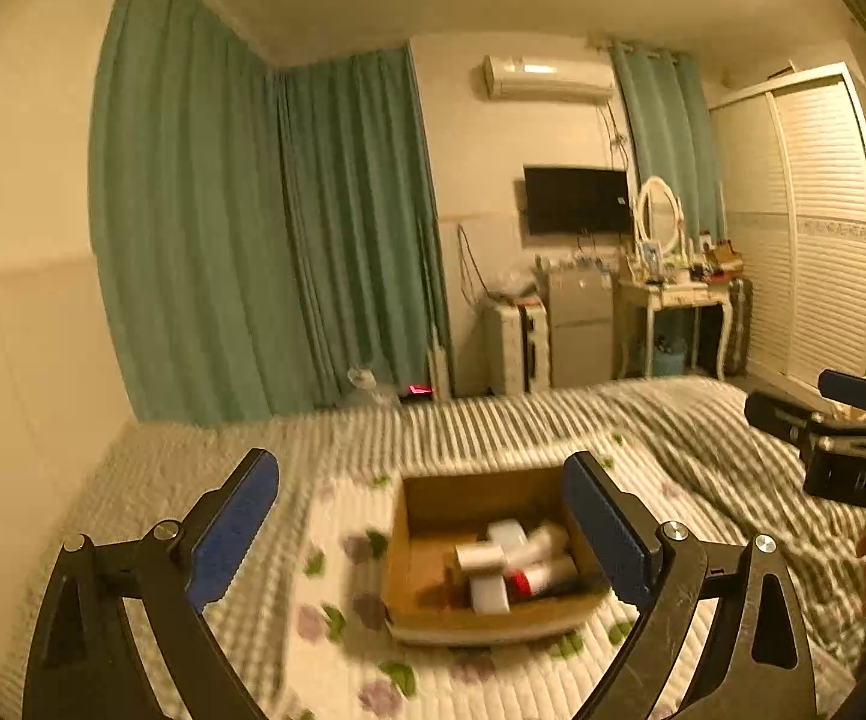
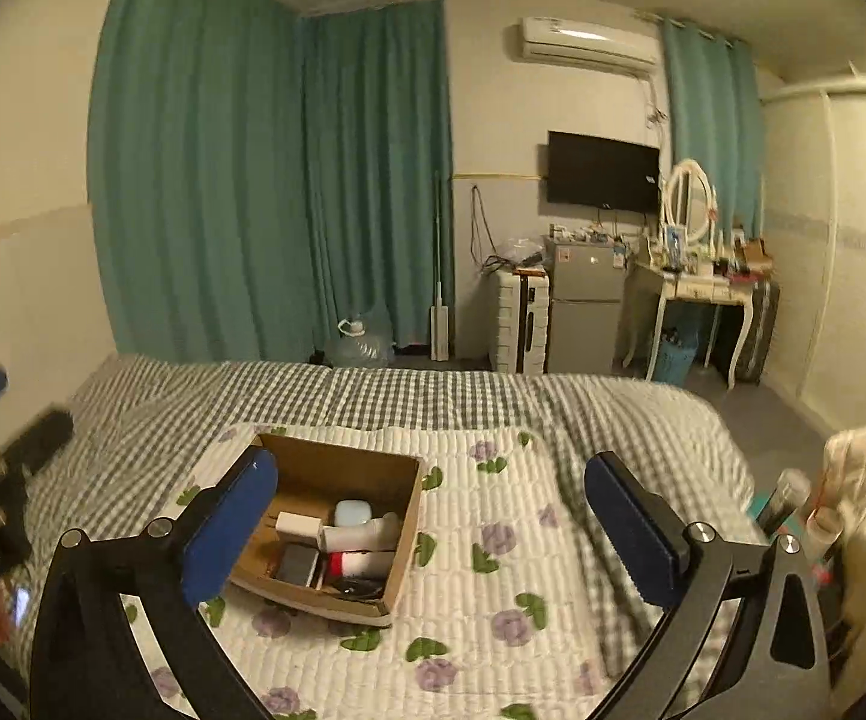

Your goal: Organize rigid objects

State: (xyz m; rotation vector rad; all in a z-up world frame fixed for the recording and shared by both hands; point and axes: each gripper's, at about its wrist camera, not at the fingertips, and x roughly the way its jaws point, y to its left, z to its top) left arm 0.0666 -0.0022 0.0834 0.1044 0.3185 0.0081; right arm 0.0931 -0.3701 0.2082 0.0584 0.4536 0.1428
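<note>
On the quilted floral bedspread (image 2: 493, 516) sits one open cardboard box (image 2: 399, 516) of small rigid items, a white charger block (image 2: 296, 522) and pale blue case (image 2: 351, 513) sharp only in the right wrist view, with the left gripper (image 1: 420, 534) and right gripper (image 2: 433, 534) both spread wide and empty above it

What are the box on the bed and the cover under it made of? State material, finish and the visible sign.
Box: apparently corrugated cardboard, matte brown; thin, stiff walls with raw, pale cut edges.
Cover: seemingly quilted fabric, soft and matte; puffy stitched ribs, printed purple flowers and green leaves. Fibre cannot be told.
</note>
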